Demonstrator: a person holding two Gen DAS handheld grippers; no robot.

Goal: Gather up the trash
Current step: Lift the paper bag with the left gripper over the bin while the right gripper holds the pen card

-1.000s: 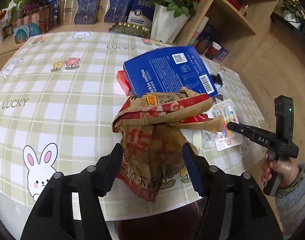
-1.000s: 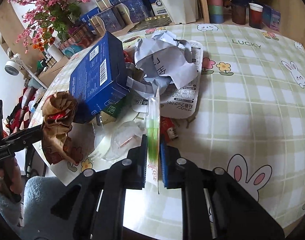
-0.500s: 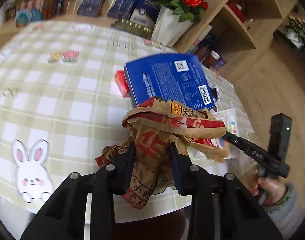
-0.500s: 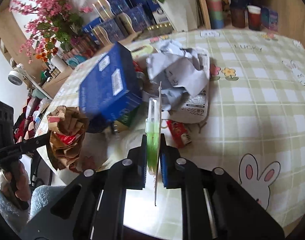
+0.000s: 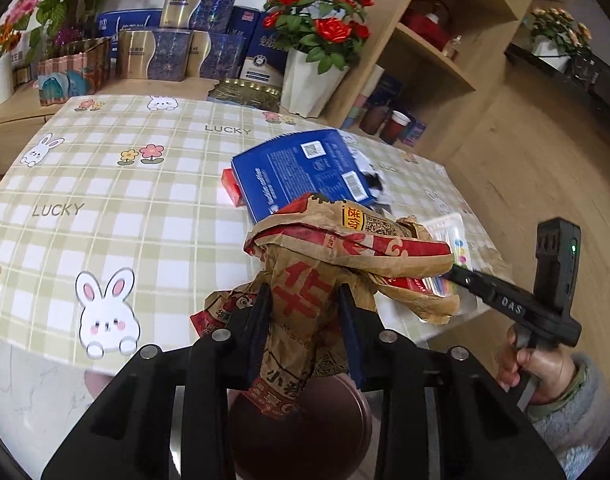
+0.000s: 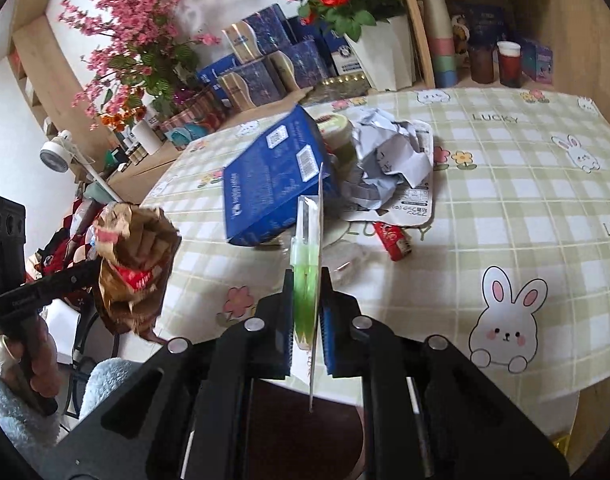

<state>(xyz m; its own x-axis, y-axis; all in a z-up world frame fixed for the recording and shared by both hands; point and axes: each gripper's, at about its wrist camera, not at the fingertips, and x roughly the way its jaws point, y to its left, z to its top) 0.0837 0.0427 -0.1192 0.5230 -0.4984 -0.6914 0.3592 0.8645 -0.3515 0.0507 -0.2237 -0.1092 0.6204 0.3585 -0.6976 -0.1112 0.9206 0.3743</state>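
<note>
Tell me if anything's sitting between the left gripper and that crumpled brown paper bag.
Nothing visible does. The left gripper is already shut on the crumpled brown paper bag, with the paper pinched directly between its pads and lifted at the checked tablecloth's near edge.

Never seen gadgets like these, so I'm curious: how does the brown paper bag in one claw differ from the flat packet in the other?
The brown paper bag is crumpled and bulky, bulging past the left gripper; the flat packet is thin and stiff, edge-on in the right gripper. The bag is brown with red print; the packet shows green. Both are clamped, off the table.
</note>
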